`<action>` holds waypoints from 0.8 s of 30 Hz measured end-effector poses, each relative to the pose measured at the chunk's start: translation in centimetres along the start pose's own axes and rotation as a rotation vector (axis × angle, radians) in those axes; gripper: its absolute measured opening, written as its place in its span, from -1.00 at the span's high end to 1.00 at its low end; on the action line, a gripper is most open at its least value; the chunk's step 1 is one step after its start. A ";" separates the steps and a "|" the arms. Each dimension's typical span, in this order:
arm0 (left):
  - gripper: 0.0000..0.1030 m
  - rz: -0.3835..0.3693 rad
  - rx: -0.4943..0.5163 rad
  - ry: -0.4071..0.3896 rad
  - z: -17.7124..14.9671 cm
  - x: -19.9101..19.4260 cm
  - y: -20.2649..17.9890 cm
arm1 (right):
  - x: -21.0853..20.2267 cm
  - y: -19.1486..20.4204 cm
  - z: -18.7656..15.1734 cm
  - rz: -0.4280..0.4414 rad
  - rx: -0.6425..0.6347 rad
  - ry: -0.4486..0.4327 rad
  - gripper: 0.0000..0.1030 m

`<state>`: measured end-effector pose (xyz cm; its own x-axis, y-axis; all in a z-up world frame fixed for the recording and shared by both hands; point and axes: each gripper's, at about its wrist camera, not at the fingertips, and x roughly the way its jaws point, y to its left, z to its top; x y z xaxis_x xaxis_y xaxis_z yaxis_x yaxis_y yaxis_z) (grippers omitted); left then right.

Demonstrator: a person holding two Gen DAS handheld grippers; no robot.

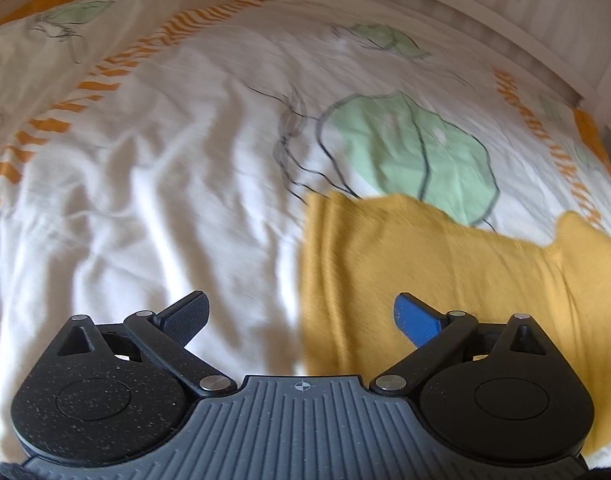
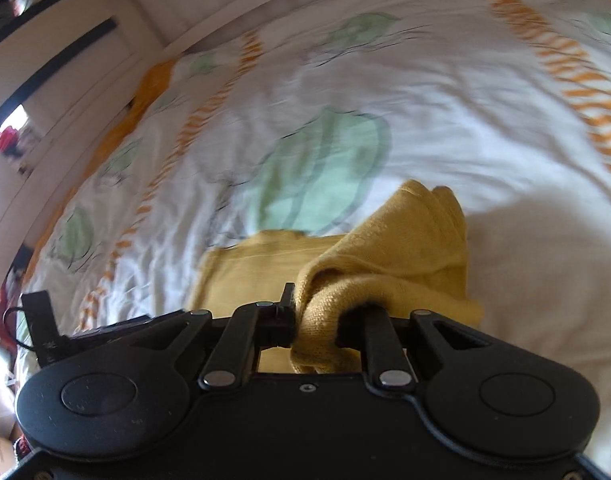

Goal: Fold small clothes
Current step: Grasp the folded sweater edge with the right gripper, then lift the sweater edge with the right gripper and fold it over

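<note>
Meanwhile, bunched mustard-yellow knit garment (image 2: 385, 264) was pinched by right gripper (image 2: 329, 320); left gripper (image 1: 301, 320) was held spread, flat yellow cloth beneath its blue finger (image 1: 417, 318).

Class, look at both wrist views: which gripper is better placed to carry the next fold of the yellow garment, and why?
The right gripper: its jaws are already shut on a bunched part of the yellow garment. The left gripper is open, holding nothing, above the garment's edge on the bedsheet.

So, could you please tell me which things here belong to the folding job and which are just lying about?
Job:
- yellow garment
- right gripper, shut on its bunched fabric
- left gripper, open above its edge

Lying about:
- leaf-print duvet
- white bed frame
</note>
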<state>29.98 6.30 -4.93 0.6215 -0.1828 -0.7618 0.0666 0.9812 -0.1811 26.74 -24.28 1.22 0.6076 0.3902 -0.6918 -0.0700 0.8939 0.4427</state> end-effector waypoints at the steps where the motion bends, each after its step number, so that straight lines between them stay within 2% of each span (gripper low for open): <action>1: -0.95 0.008 -0.005 -0.003 0.1 -0.1 0.4 | 0.9 1.1 0.1 0.007 -0.013 0.014 0.56; 8: -0.95 0.023 -0.063 -0.018 0.8 -0.9 3.1 | 7.5 7.6 -1.9 0.040 -0.090 0.113 0.58; 13: -0.95 0.015 -0.103 -0.018 1.1 -1.0 4.3 | 10.1 10.5 -3.9 0.001 -0.144 0.164 0.56; 15: -0.95 0.015 -0.107 -0.023 1.2 -1.2 4.6 | 11.0 11.2 -4.3 -0.033 -0.156 0.175 0.40; 17: -0.95 0.016 -0.113 -0.027 1.2 -1.4 4.9 | 11.5 11.5 -4.5 -0.022 -0.157 0.186 0.25; 19: -0.95 0.018 -0.122 -0.033 1.3 -1.5 5.2 | 11.6 12.0 -4.6 0.008 -0.164 0.176 -0.02; 24: -0.95 0.018 -0.158 -0.040 1.4 -1.7 6.1 | 10.1 13.5 -4.1 0.113 -0.222 0.091 -0.05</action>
<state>30.46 12.67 -3.87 0.6522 -0.1598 -0.7410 -0.0666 0.9617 -0.2659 28.65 -7.38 -2.14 0.5126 0.4998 -0.6982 -0.3116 0.8660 0.3911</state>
